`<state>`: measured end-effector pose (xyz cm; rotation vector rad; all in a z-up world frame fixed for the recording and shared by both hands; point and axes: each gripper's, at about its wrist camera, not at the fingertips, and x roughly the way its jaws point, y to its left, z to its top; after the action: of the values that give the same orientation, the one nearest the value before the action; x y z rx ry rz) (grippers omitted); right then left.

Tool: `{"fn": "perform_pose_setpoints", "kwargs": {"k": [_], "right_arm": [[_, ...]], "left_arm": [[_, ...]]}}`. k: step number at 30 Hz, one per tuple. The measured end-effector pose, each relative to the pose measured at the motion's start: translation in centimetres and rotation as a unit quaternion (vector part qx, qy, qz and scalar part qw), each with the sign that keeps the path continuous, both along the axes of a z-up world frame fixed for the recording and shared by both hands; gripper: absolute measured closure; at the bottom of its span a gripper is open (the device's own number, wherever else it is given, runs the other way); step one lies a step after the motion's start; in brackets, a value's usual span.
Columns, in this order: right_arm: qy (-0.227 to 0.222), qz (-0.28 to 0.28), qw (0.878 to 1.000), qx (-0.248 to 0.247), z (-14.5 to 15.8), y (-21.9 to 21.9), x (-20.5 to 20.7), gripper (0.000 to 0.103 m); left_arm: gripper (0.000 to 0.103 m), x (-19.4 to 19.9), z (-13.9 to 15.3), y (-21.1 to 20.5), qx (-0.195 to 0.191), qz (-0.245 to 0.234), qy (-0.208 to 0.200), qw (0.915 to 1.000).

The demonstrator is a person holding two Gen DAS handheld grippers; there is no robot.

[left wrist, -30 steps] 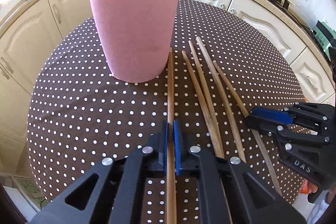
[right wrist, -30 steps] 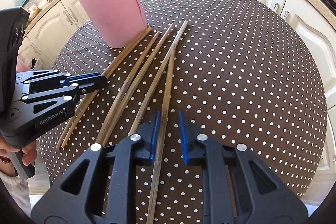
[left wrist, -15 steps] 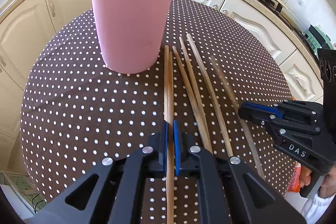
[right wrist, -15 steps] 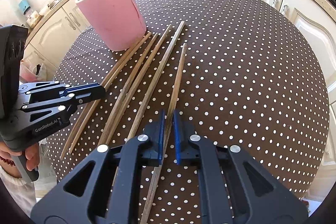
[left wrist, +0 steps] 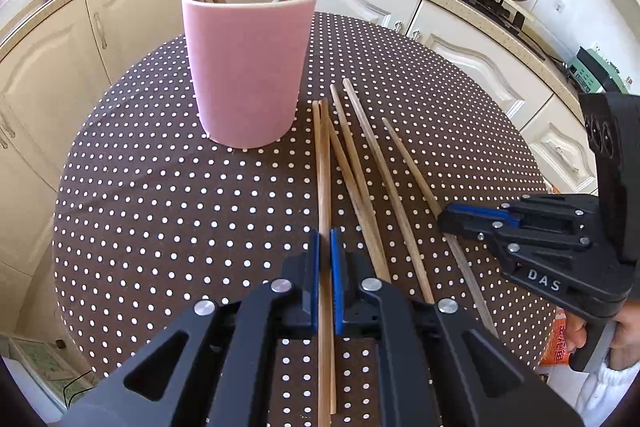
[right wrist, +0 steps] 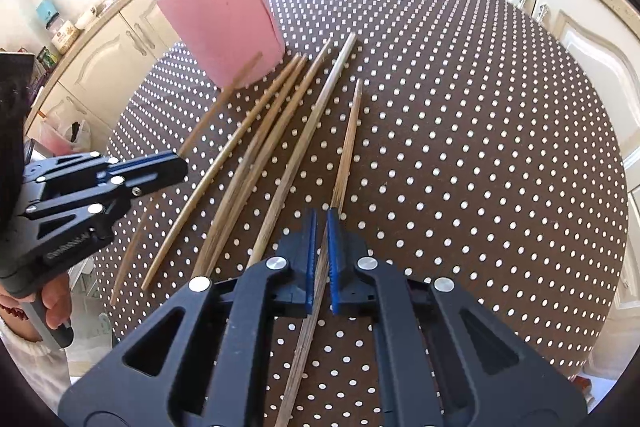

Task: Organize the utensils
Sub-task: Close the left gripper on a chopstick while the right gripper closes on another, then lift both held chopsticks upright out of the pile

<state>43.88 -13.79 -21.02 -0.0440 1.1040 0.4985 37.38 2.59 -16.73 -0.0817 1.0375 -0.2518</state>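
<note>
Left gripper (left wrist: 325, 247) jaws clamped on chopstick (left wrist: 323, 163), long axis aimed just right of pink cup (left wrist: 248, 67), tip beside its base. Right gripper (right wrist: 320, 227) jaws clamped on another chopstick (right wrist: 349, 147), farther from cup. Left nearer.

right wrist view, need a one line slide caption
Right gripper shut on one chopstick; four more lie on the dotted tablecloth near the pink holder.
</note>
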Motion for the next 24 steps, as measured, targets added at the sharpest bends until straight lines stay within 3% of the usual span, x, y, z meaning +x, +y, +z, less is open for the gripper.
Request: {"fn": "perform_pose_setpoints", "kwargs": {"k": [16, 24], "right_arm": [[0.038, -0.003, 0.994, -0.099, 0.4, 4.9, 2.2, 0.096], [0.070, -0.013, 0.993, -0.092, 0.5, 5.5, 4.4, 0.096]], "left_arm": [[0.097, 0.6, 0.7, -0.5, 0.009, 0.001, -0.001, 1.0000], [0.097, 0.8, 0.4, -0.9, 0.006, -0.003, 0.000, 1.0000]]}}
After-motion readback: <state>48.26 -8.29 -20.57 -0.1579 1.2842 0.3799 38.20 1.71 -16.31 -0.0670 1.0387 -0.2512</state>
